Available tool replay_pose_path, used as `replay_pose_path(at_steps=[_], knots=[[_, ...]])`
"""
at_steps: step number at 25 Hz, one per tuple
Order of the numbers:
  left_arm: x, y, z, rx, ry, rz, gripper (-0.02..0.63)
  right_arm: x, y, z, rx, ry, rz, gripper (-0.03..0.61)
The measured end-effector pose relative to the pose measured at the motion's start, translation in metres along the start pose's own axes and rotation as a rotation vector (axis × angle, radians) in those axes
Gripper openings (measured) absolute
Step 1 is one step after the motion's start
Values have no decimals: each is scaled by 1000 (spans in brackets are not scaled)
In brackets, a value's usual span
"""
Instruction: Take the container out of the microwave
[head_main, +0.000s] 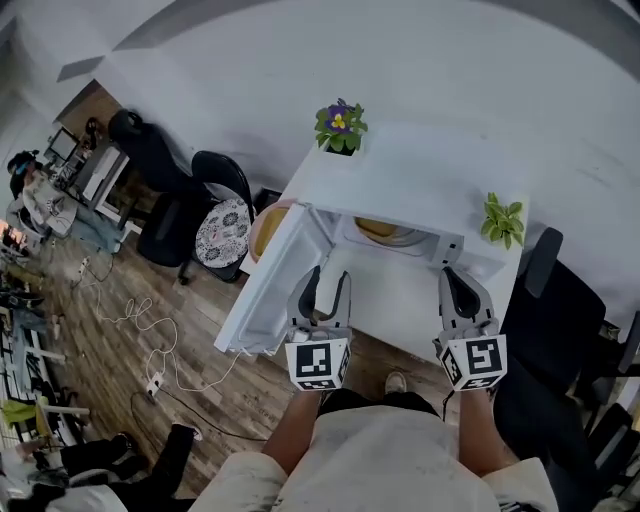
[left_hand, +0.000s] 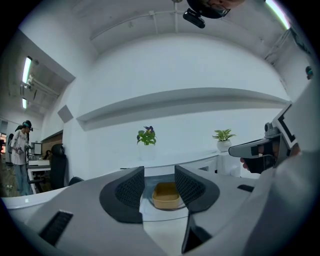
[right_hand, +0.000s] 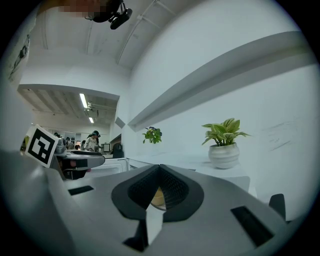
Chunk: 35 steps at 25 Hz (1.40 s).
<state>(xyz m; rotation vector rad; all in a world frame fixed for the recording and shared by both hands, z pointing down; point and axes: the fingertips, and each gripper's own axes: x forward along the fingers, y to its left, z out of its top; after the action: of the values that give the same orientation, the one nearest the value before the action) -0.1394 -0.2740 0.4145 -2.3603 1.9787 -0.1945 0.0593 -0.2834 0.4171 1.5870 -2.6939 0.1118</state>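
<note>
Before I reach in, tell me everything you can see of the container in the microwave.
The container is a shallow, tan-yellow tub with rounded corners. It looks like plastic and is open-topped, with no lid in sight. Whether it holds anything cannot be told. It sits upright on the glass turntable inside the white microwave, whose door is open. Nothing grips it: the open left tool is lined up in front, well short of it.
</note>
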Motion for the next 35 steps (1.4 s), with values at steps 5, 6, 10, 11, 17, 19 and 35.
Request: replay_pose_path(at_steps=[5, 6, 10, 11, 17, 19, 35], knots=[[20, -5, 1, 0, -12, -71, 193, 6, -5, -5, -5, 23, -50, 15], [25, -4, 1, -2, -16, -89, 193, 7, -5, -4, -7, 23, -66, 15], [42, 0, -4, -3, -19, -165, 193, 13, 0, 1, -14, 20, -133, 15], [47, 1, -5, -1, -19, -182, 193, 15, 2, 2, -17, 19, -146, 15], [67, 4, 0, 0, -47, -284, 193, 23, 12, 7, -33, 22, -226, 15], [72, 6, 0, -2, -52, -309, 193, 26, 15, 8, -37, 21, -248, 15], [86, 9, -10, 19, -42, -408, 193, 31, 21, 6, -34, 24, -347, 15]])
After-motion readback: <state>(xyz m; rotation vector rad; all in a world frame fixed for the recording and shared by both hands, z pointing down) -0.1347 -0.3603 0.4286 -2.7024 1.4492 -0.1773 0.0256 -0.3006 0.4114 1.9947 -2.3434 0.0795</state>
